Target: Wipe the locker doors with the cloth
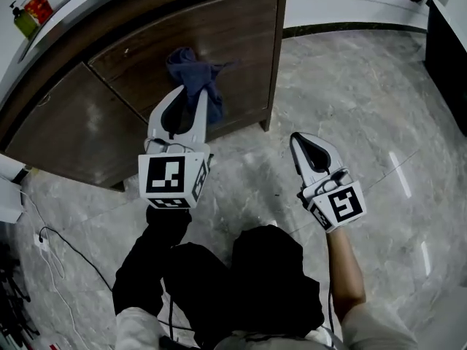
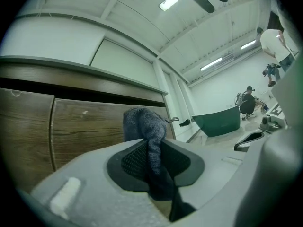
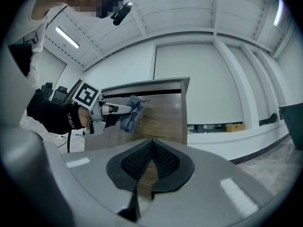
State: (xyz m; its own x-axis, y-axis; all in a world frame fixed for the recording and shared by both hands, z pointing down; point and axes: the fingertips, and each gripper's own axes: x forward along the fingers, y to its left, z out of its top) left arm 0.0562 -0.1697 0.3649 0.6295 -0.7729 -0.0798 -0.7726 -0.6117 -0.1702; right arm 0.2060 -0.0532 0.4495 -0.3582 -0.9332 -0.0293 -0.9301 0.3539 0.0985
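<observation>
1. Nearest us, the person's knees (image 1: 248, 268) in dark trousers, bent over the marble floor (image 1: 365, 86).
2. Over on the left, the left gripper (image 1: 193, 97) points at the locker, fingers pinching the blue cloth (image 1: 191, 70).
3. The cloth bunches past the fingertips, up against the wooden locker door (image 1: 219, 28), toward its right side.
4. The right gripper (image 1: 300, 141) hangs over the floor, right of the locker, fingers pressed together on nothing.
</observation>
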